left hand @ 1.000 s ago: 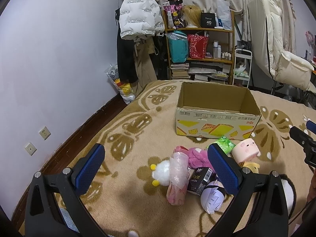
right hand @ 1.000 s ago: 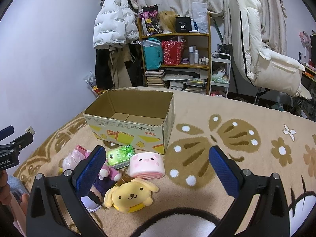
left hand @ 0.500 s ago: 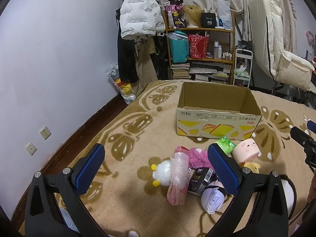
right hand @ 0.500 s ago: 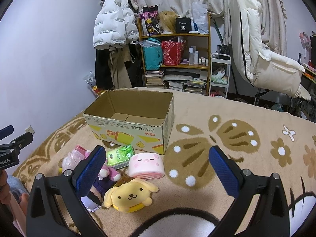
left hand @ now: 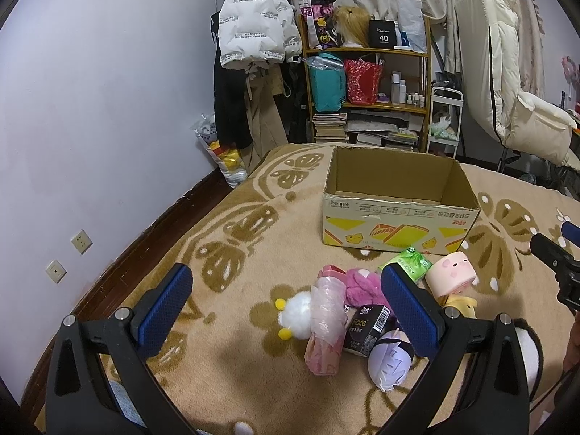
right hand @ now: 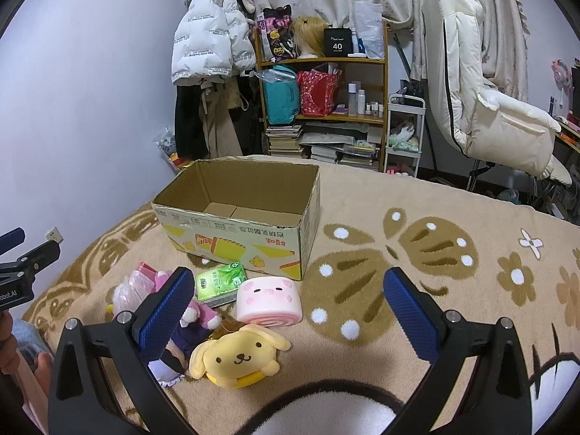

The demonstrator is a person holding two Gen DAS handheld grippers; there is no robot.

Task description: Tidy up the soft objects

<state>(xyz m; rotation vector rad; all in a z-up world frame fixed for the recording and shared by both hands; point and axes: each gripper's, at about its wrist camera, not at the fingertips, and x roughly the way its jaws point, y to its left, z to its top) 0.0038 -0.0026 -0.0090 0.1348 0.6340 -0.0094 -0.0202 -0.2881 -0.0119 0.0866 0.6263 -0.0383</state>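
A: Where are the soft things sitting?

B: They are lying in a loose heap on the butterfly-patterned blanket point(right hand: 417, 217), just in front of the open cardboard box point(right hand: 250, 195). The yellow dog plush point(right hand: 239, 357) is lying face up nearest the right gripper point(right hand: 290, 311), its ears spreading sideways. The pink roll cushion point(right hand: 269, 302) is resting on its side just behind it, its round end facing the camera.

A: And the long pieces?

B: The pink wrapped bundle point(left hand: 326, 322) is stretching away from the left gripper point(left hand: 286, 308) toward the box, with the white pom-pom plush point(left hand: 295, 313) touching its left side. The green tissue pack point(right hand: 219, 282) is lying flat near the box's front wall. The black tissue pack point(left hand: 364, 330) is leaning between the bundle and the lavender plush point(left hand: 389, 360).

A: How are the grippers posing?

B: Both are hovering above the blanket, pointing forward at the box, fingers point(right hand: 165, 311) spreading wide apart and gripping nothing. Behind, a shelf point(right hand: 322, 90) and a white jacket point(right hand: 208, 47) are standing against the wall.
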